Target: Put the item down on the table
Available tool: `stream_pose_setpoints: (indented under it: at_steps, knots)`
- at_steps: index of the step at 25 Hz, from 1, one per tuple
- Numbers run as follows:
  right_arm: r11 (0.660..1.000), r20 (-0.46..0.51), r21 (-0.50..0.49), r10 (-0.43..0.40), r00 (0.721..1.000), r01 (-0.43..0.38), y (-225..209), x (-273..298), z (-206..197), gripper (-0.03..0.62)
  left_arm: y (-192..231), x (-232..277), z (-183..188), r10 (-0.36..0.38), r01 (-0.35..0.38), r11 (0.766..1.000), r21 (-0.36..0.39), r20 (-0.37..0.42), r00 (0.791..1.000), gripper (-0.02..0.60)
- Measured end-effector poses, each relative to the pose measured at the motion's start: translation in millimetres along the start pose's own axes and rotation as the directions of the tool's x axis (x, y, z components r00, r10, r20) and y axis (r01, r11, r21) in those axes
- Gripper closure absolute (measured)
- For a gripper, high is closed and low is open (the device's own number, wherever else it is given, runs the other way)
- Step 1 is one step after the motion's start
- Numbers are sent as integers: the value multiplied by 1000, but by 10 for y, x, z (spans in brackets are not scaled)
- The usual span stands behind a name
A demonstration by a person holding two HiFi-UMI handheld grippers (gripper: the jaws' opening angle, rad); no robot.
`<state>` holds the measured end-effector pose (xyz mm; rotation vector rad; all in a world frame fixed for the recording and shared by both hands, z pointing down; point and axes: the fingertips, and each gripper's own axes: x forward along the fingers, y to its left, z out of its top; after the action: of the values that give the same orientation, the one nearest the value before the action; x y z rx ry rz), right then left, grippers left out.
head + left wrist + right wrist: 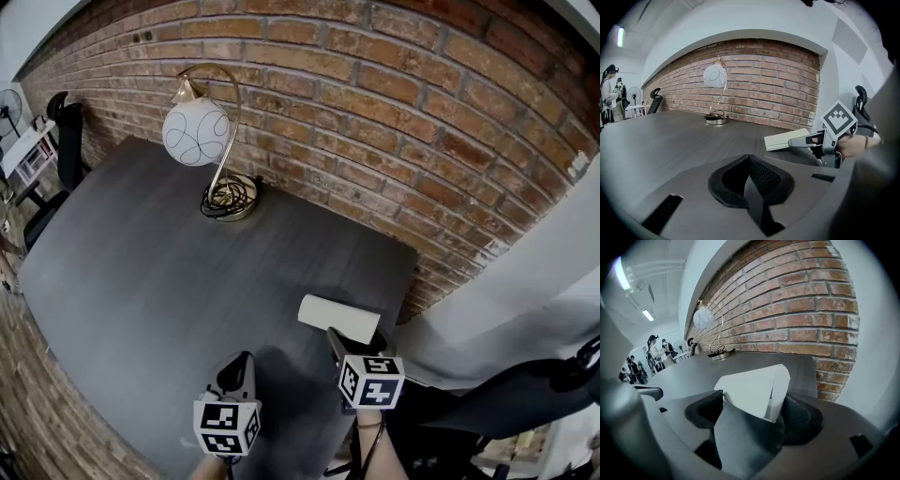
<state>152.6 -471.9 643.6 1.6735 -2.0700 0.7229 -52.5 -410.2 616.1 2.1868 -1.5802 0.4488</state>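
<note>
The item is a white, flat folded box (339,319) lying on the dark grey table (141,272) near its right edge. My right gripper (337,339) reaches in from the near side. The box (752,387) sits between its spread jaws, and the pads do not visibly press on it. In the left gripper view, the box (785,139) rests flat on the tabletop with the right gripper (811,139) at its near end. My left gripper (238,364) hovers over the table to the left of the box. Its jaws (750,164) are shut on nothing.
A lamp with a white globe shade (197,131) and a coiled cord at its base (230,199) stands at the back by the brick wall (394,103). The table's right edge (408,277) runs just beyond the box. A black chair (525,403) sits at the lower right.
</note>
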Motion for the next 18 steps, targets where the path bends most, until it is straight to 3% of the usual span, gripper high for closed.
stream_pose_setpoints:
  at_steps: [4,8,10,18]
  knots:
    - [999,-14,-12,30,999,-30,40,61,51,232,16,-15,-27,5,-5,1000,-7,-3,1000,563]
    - [982,17,160,95,995,-96,2,-12,62,232,29,-34,-56,8,-8,1000,-9,-7,1000,563]
    - [975,34,201,89,995,-94,-59,-59,80,232,56,-39,-64,13,-13,1000,-11,-8,1000,563]
    - [987,40,154,39,998,-45,-178,-115,110,232,46,-43,-53,10,-10,1000,-17,-4,1000,563]
